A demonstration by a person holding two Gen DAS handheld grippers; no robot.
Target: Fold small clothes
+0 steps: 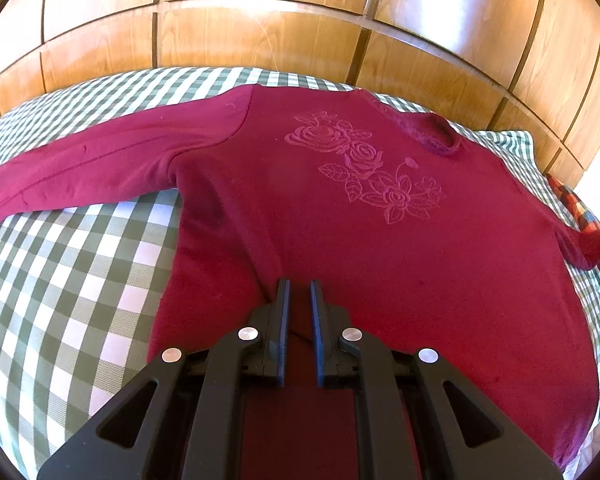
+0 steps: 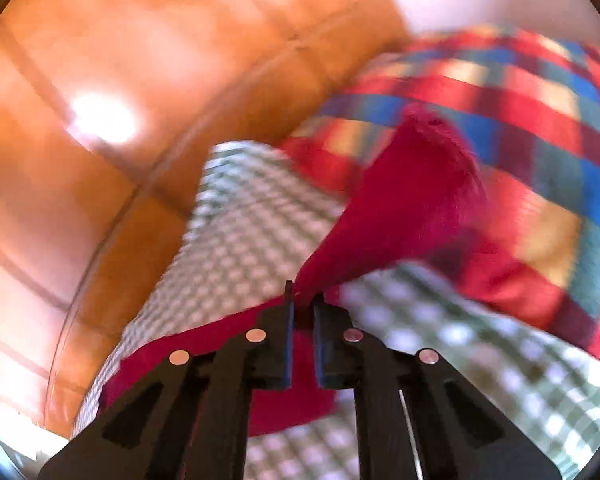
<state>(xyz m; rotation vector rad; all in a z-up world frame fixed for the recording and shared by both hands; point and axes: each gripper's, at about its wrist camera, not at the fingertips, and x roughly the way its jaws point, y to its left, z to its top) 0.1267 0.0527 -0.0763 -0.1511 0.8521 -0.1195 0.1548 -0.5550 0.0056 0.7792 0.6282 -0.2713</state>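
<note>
The left gripper (image 1: 300, 284) sits low over the hem end of a dark red sweater (image 1: 340, 220), its blue-padded jaws drawn nearly together with a fold of the red fabric pinched between them. The garment lies flat and face up on a green-and-white checked cover (image 1: 72, 280), one long sleeve (image 1: 80, 176) stretched out to the left of the view, a tone-on-tone rose design (image 1: 364, 168) across the chest and the collar (image 1: 440, 136) toward the far edge. At the far right of that view the other sleeve end lifts off the cover beside a multicoloured plaid cushion (image 1: 580, 208). In the blurred right wrist view, the right gripper (image 2: 303, 300) has its jaws closed tight on that sleeve (image 2: 400, 208) — the red cloth rises from the fingertips in a taut cone, the cuff at its far end against the plaid cushion (image 2: 520, 140). Beneath it runs the checked cover (image 2: 240, 240). Behind the bed in both views stand glossy wooden panels (image 1: 260, 36) — bright with reflected light.
</note>
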